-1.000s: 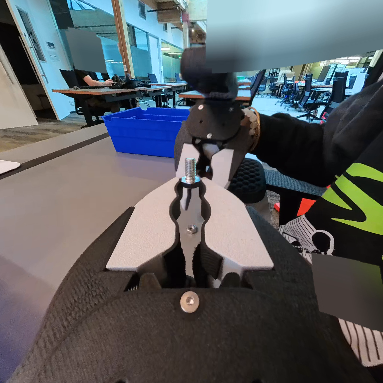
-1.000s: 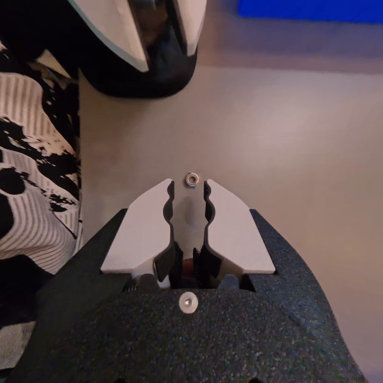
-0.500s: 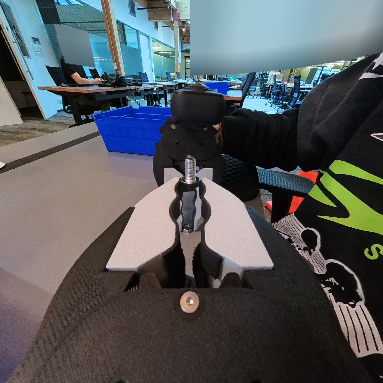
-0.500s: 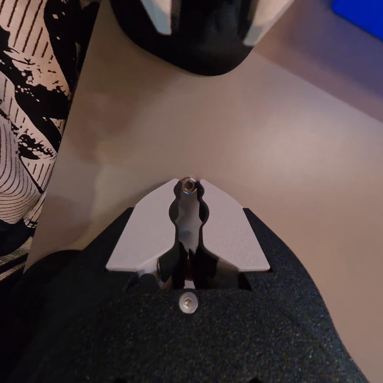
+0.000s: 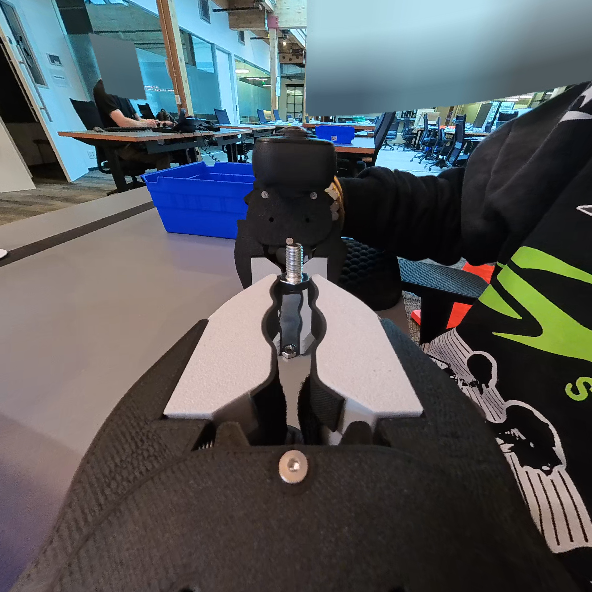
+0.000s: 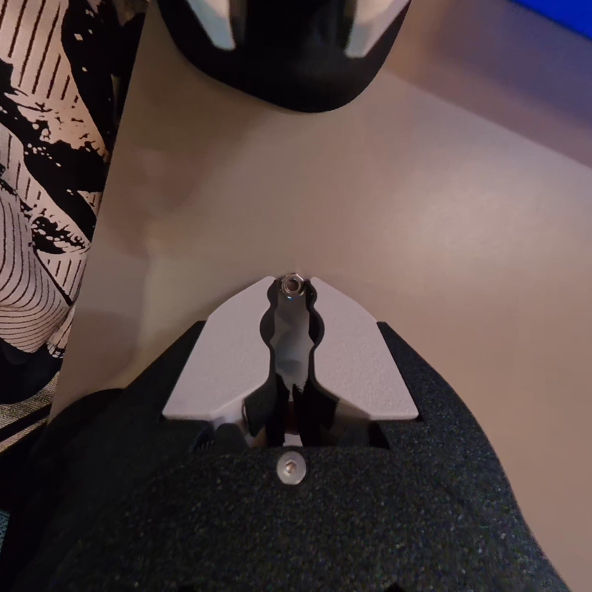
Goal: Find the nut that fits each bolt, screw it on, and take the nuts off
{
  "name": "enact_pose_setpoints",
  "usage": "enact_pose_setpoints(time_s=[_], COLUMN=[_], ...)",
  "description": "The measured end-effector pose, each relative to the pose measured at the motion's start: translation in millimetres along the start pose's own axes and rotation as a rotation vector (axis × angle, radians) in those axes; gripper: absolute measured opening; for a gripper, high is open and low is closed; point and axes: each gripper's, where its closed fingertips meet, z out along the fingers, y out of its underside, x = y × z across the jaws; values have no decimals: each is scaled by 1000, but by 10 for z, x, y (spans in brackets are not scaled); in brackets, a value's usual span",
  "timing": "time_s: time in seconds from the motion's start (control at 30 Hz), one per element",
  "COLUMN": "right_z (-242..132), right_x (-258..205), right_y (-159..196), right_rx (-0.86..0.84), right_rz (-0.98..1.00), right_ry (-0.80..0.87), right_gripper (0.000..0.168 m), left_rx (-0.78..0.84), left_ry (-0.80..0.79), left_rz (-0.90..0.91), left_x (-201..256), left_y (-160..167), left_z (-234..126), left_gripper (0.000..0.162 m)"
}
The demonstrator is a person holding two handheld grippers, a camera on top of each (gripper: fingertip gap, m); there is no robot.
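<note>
My left gripper (image 5: 294, 282) is shut on the hex head of a silver bolt (image 5: 294, 260) and holds it upright, thread pointing up, above the grey table (image 5: 96, 304). My right gripper (image 6: 291, 283) points down at the table and is shut on a small silver nut (image 6: 291, 285) at its fingertips. In the left wrist view the nut (image 5: 289, 350) and the right gripper (image 5: 291, 342) show through the gap between my left fingers, below the bolt. I cannot tell whether the nut still touches the table. The left gripper's black body (image 6: 282, 80) is blurred at the top.
A blue plastic bin (image 5: 198, 201) stands farther back on the table. The person's black sleeve (image 5: 416, 211) and patterned shirt (image 6: 41, 192) are at the table's near edge, with a black chair (image 5: 368, 272) behind. Desks and a seated person (image 5: 118, 112) are far behind. My right fingertips sit around 11 cm from my left ones.
My right gripper came down from open above the nut on the table and shut on it. My left gripper kept the bolt upright and barely moved.
</note>
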Motion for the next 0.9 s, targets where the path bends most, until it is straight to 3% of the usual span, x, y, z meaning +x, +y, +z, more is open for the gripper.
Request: enact_pose_setpoints(time_s=[0.27, 0.6, 0.9], right_z=[-10, -33, -1012], right_x=[32, 66, -122], right_y=[35, 25, -588], right_rx=[-18, 9, 275], right_rz=[107, 124, -113], right_ry=[57, 81, 47], right_gripper=[24, 14, 14], left_rx=[-6, -33, -158], left_ry=[-3, -1, 121], left_rz=[5, 15, 47], left_x=[1, 13, 188], left_y=[8, 42, 218], left_z=[7, 32, 113], left_gripper=[15, 15, 15])
